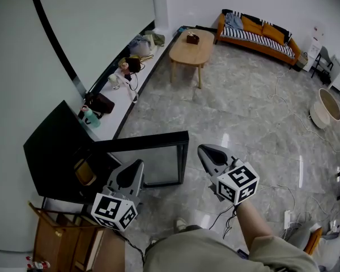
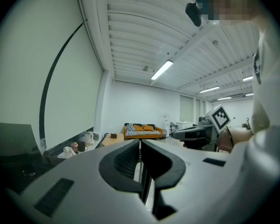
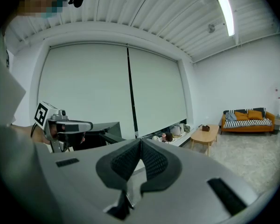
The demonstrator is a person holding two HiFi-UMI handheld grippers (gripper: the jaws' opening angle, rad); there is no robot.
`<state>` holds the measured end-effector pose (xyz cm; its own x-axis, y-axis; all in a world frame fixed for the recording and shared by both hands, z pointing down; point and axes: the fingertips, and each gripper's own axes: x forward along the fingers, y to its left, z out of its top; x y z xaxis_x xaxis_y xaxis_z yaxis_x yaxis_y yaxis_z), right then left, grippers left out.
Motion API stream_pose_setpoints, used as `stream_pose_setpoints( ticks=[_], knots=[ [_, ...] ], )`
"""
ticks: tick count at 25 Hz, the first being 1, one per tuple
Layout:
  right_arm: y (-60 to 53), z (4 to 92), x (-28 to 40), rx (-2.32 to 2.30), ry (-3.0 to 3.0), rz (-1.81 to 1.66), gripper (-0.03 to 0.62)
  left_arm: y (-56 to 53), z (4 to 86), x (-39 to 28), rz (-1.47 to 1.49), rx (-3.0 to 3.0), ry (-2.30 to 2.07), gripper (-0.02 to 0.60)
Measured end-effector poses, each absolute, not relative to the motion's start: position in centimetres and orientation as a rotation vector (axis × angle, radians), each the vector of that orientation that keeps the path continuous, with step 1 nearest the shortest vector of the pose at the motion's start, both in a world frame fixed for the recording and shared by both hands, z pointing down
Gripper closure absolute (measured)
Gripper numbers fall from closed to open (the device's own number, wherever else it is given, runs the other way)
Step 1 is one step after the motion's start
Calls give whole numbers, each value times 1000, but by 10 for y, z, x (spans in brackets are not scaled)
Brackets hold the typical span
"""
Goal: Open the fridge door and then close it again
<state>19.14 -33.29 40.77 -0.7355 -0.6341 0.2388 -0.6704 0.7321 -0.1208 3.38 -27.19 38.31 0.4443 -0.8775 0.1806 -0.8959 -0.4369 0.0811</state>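
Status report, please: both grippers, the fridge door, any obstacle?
Left gripper shut, by the open fridge door. Right gripper shut, empty. No obstacle seen near door.

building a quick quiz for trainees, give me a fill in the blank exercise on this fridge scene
1. The fridge door stands ____.
2. The jaws of the left hand-held gripper and the right hand-held gripper are both ____.
3. The sofa by the far wall is ____ in colour.
4. The low table near the sofa is made of ____.

Missing words: open; shut; orange; wood
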Motion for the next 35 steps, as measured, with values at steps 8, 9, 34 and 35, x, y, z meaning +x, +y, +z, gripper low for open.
stream_pose_setpoints(
  ticks=[8, 9, 34, 35],
  knots=[
    [-329, 398, 177, 936, -2810, 242, 436, -266, 381, 30, 170, 2523, -1579, 568],
    [-329, 397, 173, 903, -2821, 231, 415, -266, 382, 29, 168, 2521, -1579, 568],
    [-396, 441, 133, 425, -2844, 198, 287, -268, 398, 16, 196, 2450, -1637, 568],
    [-400, 447, 133, 415, -2842, 228, 287, -268, 399, 15, 203, 2445, -1642, 568]
  ],
)
